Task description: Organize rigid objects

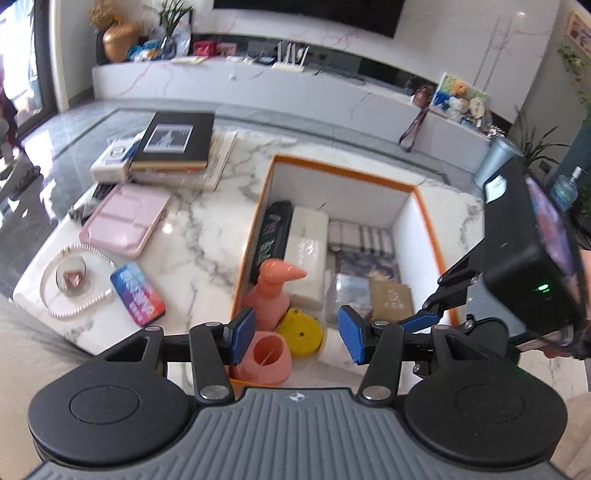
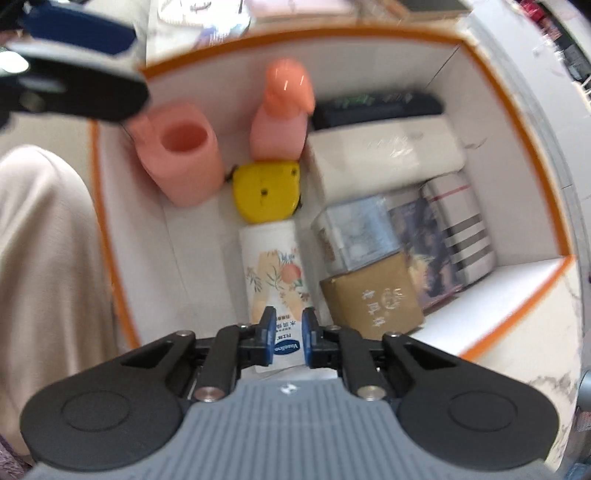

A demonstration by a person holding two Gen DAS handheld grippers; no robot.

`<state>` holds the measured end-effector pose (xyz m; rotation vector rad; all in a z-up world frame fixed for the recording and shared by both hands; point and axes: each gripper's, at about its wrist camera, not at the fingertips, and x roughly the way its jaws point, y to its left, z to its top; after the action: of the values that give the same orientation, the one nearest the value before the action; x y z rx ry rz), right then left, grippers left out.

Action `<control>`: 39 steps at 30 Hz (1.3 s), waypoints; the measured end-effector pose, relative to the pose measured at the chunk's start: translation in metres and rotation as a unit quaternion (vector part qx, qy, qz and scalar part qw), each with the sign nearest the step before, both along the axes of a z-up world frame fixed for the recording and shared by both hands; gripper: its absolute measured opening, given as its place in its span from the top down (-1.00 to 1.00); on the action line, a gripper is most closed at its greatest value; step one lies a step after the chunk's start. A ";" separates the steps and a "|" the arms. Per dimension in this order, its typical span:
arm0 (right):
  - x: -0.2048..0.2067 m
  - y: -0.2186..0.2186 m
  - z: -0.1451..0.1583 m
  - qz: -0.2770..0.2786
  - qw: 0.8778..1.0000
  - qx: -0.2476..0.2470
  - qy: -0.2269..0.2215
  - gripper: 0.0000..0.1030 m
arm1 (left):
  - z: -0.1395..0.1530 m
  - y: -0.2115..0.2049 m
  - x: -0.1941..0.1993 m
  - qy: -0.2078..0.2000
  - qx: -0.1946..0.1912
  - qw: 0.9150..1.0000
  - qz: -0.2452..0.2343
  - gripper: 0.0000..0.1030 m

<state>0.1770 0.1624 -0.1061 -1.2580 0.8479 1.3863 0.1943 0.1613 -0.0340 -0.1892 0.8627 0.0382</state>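
Note:
A white box with an orange rim (image 1: 347, 170) (image 2: 295, 33) stands on the marble table. Inside are a pink pump bottle (image 1: 273, 291) (image 2: 284, 122), a pink cup (image 1: 266, 358) (image 2: 181, 162), a yellow round item (image 1: 301, 336) (image 2: 266, 192), a white lotion tube (image 2: 273, 269) lying flat, a brown carton (image 2: 373, 299) and several packets. My left gripper (image 1: 297, 325) hangs open over the box's near corner, above the cup and yellow item, holding nothing. My right gripper (image 2: 289, 321) points down over the tube's near end, pads a narrow gap apart, gripping nothing.
On the table left of the box lie a colourful phone case (image 1: 137, 293), a pink divided tray (image 1: 125, 219), a pearl-edged dish with a glass (image 1: 70, 277) and a stack of books (image 1: 173, 140). A beige-clad leg (image 2: 44, 258) is beside the box.

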 end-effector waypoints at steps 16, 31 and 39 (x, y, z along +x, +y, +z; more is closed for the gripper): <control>-0.014 -0.116 0.126 -0.249 0.934 0.255 0.020 0.12 | 0.066 -0.057 -0.051 -0.117 0.089 0.989 -0.006 -0.44; -0.083 -0.236 0.127 -0.433 0.820 0.375 -0.008 -0.48 | 0.041 -0.095 -0.106 -0.108 0.110 0.988 0.007 -0.74; -0.101 -0.277 0.101 -0.480 0.795 0.369 -0.022 -0.61 | 0.025 -0.122 -0.127 -0.087 0.101 0.991 -0.018 -0.75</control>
<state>0.0761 -0.1144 -0.0054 -0.1430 0.6405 0.6856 0.0676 0.0396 -0.0092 0.0124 0.6827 0.0742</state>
